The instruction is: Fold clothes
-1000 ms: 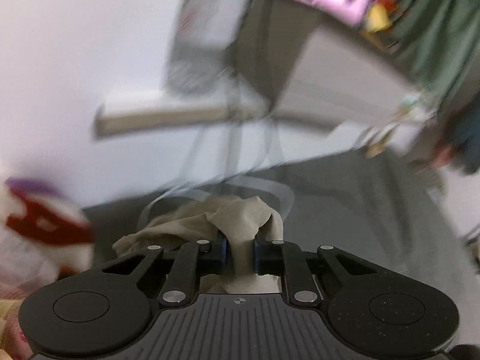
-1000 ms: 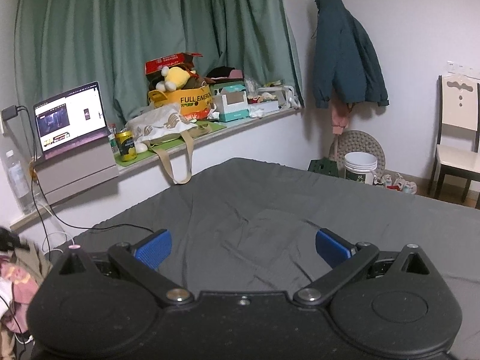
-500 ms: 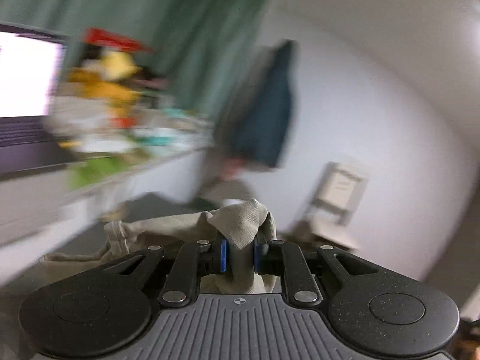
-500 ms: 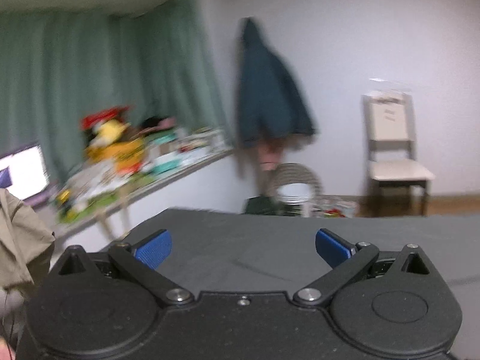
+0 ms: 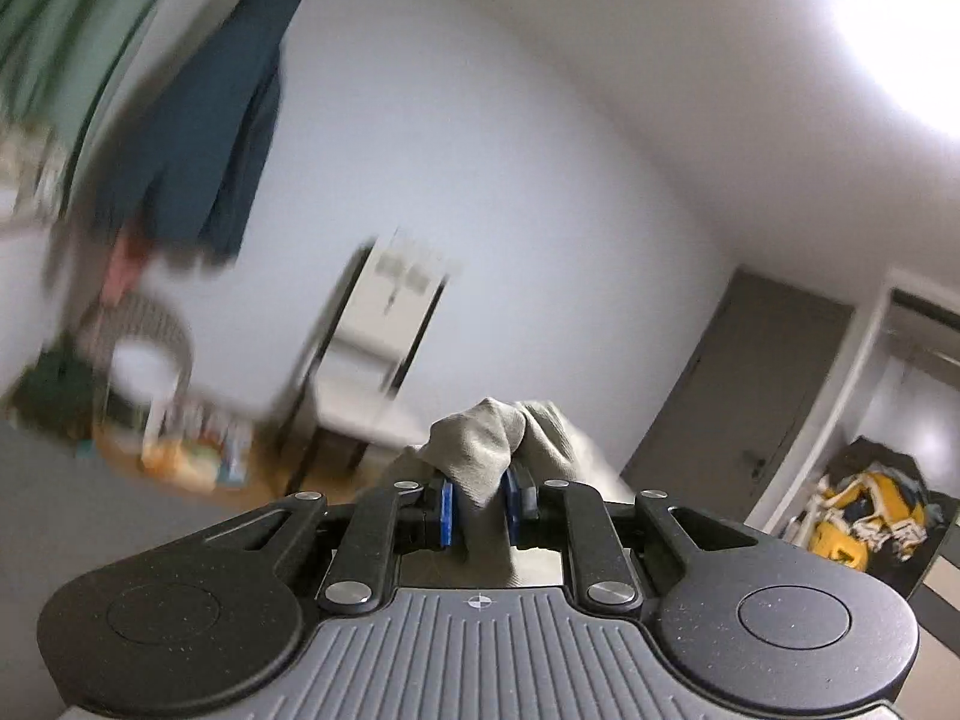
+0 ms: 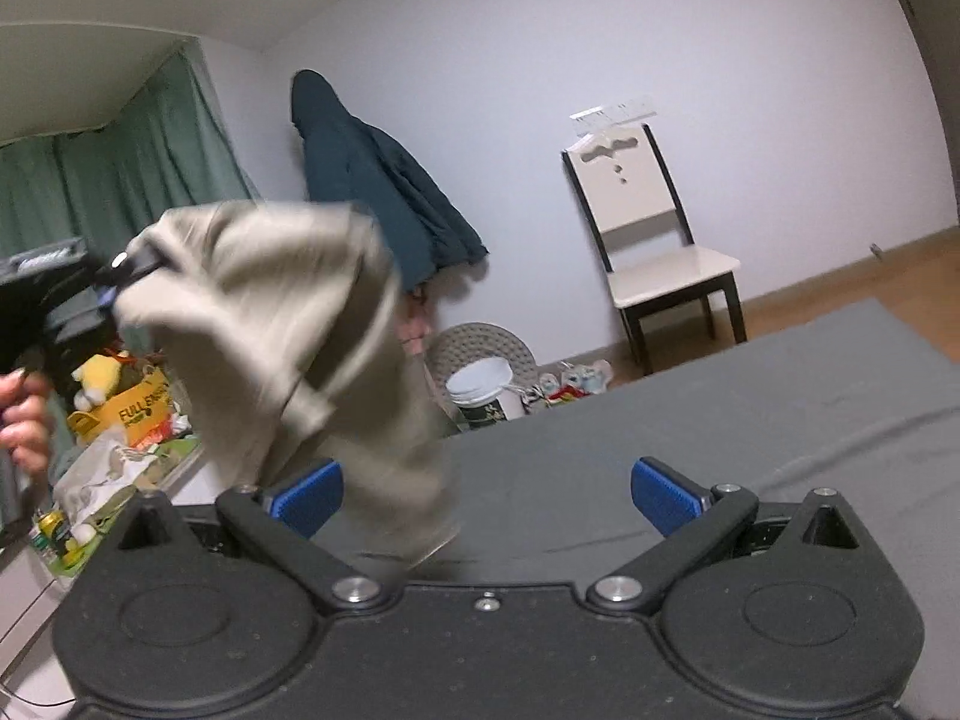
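Bed [image 6: 750, 420], grey sheet, fills my right view's lower half; nothing lies on the part I see.

Beige garment [image 6: 288, 324] hangs in the air over the bed's near left side, bunched and motion-blurred, clear of the sheet. Dark jacket [image 6: 372, 180] hangs on the far wall, chair [image 6: 648, 240] to its right.

Left gripper [image 5: 478, 501]: blue pads pinched on a fold of the garment, cloth humped up above them. A hand [image 6: 24, 414] shows at the edge of the right view.

Right gripper [image 6: 486, 492]: jaws spread wide, nothing between the pads; garment's lower end dangles just in front of the left pad.

Containers: white bucket [image 6: 486, 390] on the floor by the wall, lid on, contents unseen. Yellow bag [image 6: 138, 414] on the ledge, a yellow plush toy [image 6: 96, 378] beside it.
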The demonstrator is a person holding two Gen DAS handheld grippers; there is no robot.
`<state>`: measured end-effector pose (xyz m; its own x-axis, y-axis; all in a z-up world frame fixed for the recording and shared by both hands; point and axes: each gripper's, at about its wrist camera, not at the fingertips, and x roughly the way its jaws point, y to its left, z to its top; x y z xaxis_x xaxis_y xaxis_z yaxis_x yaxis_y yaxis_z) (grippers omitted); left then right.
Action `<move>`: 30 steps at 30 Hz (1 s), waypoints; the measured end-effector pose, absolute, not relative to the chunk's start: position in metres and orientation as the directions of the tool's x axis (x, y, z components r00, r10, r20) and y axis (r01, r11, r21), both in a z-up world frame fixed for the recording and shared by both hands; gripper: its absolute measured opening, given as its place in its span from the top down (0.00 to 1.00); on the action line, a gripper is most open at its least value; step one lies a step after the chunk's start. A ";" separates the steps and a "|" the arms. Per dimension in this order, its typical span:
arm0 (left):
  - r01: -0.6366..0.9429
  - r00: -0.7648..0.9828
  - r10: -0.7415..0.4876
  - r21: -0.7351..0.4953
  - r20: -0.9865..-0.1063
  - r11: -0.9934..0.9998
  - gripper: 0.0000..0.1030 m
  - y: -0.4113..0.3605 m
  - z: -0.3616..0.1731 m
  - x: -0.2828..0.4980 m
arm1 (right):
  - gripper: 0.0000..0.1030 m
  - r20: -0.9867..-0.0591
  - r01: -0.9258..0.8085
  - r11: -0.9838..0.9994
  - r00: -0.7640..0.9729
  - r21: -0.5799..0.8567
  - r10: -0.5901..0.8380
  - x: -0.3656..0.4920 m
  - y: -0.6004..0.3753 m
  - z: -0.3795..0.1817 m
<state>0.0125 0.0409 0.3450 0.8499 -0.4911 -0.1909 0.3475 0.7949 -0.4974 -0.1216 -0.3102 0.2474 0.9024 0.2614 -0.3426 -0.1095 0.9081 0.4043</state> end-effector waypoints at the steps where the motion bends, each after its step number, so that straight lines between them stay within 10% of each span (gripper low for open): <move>1: 0.317 0.840 -0.487 -0.512 -0.239 0.798 0.84 0.036 0.326 0.021 | 0.00 -0.348 -0.103 0.909 0.901 0.404 0.257 -0.119 -0.311 0.245; 8: -0.012 0.650 -0.429 -0.573 -0.627 0.819 0.83 0.019 0.118 0.063 | 0.00 -0.402 -0.064 0.906 0.882 0.418 0.247 -0.097 -0.312 0.223; 11: -0.092 0.624 -0.312 -0.463 -0.717 0.881 0.66 0.016 0.069 0.047 | 0.00 -0.432 -0.062 0.913 0.866 0.404 0.250 -0.084 -0.306 0.207; 15: -0.117 0.691 -0.193 -0.371 -0.696 0.921 0.19 0.029 0.056 0.024 | 0.00 -0.528 0.048 0.950 0.839 0.309 0.129 -0.061 -0.296 0.168; 30: -0.084 0.783 -0.041 -0.170 -0.621 0.982 0.02 0.032 0.049 0.034 | 0.00 -0.563 0.086 0.994 0.825 0.065 -0.035 0.005 -0.229 0.057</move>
